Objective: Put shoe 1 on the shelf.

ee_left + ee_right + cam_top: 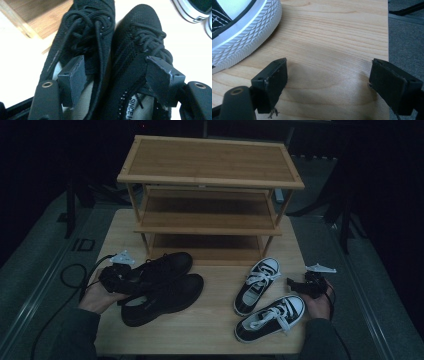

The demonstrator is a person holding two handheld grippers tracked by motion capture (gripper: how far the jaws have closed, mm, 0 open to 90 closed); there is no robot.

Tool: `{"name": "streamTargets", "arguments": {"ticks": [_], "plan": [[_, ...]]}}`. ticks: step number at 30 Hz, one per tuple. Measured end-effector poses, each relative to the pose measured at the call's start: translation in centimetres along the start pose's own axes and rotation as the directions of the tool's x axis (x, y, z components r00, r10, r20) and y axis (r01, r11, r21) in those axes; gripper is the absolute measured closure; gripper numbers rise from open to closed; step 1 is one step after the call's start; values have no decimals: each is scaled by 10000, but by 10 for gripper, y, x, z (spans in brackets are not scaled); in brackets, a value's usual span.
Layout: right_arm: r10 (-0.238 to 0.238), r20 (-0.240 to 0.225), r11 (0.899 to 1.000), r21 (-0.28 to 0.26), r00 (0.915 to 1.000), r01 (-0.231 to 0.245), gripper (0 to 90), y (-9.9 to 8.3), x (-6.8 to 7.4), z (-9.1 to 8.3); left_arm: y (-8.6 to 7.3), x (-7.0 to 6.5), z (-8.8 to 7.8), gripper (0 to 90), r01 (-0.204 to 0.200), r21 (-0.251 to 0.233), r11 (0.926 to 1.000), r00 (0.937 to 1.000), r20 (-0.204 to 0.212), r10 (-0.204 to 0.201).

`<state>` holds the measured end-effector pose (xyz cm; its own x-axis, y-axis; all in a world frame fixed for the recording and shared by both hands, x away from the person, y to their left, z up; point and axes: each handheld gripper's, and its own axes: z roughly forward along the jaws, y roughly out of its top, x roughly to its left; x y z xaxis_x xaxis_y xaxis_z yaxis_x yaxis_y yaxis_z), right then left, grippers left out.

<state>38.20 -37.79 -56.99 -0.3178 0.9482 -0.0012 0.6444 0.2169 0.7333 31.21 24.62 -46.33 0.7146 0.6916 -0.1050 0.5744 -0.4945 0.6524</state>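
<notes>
black shoes point(110, 50), between open left hand-held gripper point(115, 75)

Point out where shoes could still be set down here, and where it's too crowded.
All three shelves of the rack are bare. On the table, free strips lie between the black shoes and the sneakers, and along the near edge. It is crowded at the left gripper, whose open jaws straddle the black shoes' heels.
</notes>
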Motion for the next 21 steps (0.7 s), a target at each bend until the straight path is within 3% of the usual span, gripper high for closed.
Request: {"name": "streamTargets", "arguments": {"ticks": [6,9,14,21], "plan": [[2,3,10000,-1,10000,-2,149,0,0,0,-4,-3,-3,310,-279,-80,9996,9992,300,281],[-1,2,10000,-1,10000,1,149,0,0,0,-4,-5,0,306,-475,177,9987,9985,265,470],[0,2,10000,-2,10000,0,149,0,0,0,-2,-8,8,301,-736,629,9953,9969,-233,752],[2,0,10000,-3,10000,-2,149,0,0,0,9,-7,16,438,-638,1057,9924,9957,-609,705]]}}
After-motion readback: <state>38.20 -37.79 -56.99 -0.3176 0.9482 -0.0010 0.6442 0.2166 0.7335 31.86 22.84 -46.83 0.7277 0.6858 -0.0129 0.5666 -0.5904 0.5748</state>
